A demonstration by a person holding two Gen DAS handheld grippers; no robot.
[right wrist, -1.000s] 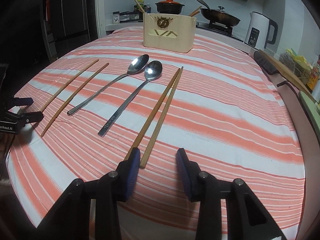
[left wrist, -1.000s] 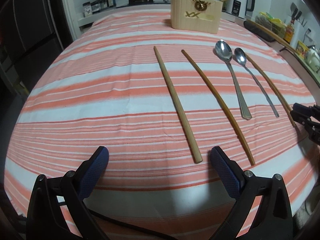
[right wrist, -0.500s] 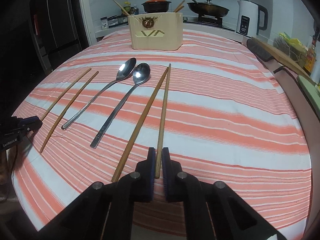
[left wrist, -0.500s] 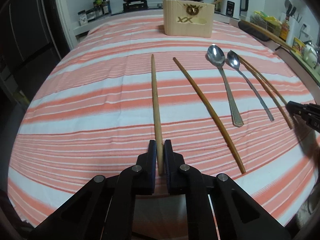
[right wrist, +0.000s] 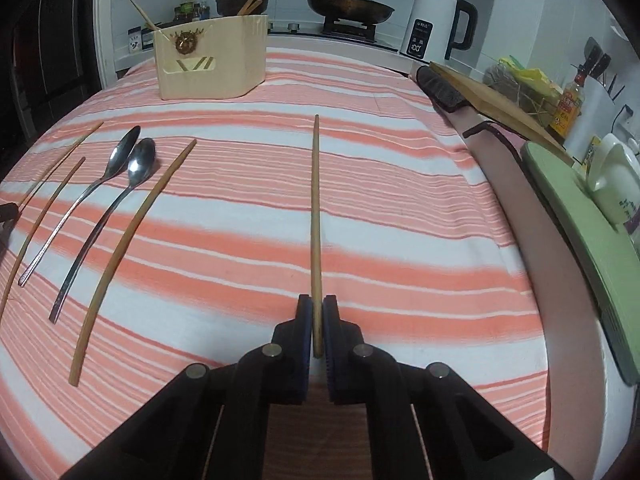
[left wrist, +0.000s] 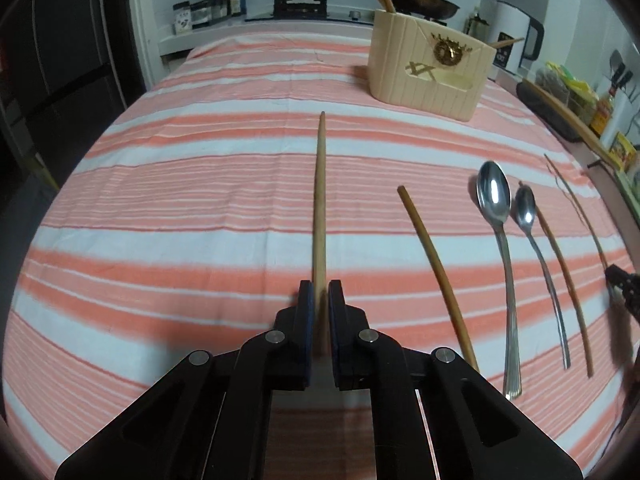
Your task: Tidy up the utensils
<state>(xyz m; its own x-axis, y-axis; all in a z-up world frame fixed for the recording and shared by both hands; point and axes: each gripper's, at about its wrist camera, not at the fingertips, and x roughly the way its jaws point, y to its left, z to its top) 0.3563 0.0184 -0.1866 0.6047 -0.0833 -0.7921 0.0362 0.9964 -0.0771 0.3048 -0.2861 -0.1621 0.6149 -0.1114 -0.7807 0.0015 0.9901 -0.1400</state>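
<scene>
left claw (left wrist: 318,312): clamped on a chopstick (left wrist: 320,208) | right claw (right wrist: 316,328): clamped on another chopstick (right wrist: 316,220) | both sticks point toward the holder box (right wrist: 210,62) | risk: held by one end, a stick may tip or slip out

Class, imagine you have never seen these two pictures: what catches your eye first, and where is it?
Each gripper is clamped on one wooden chopstick that juts straight ahead over the striped cloth: the left gripper and the right gripper. Next come two shiny spoons lying side by side, and the cream utensil holder at the far end.
</scene>
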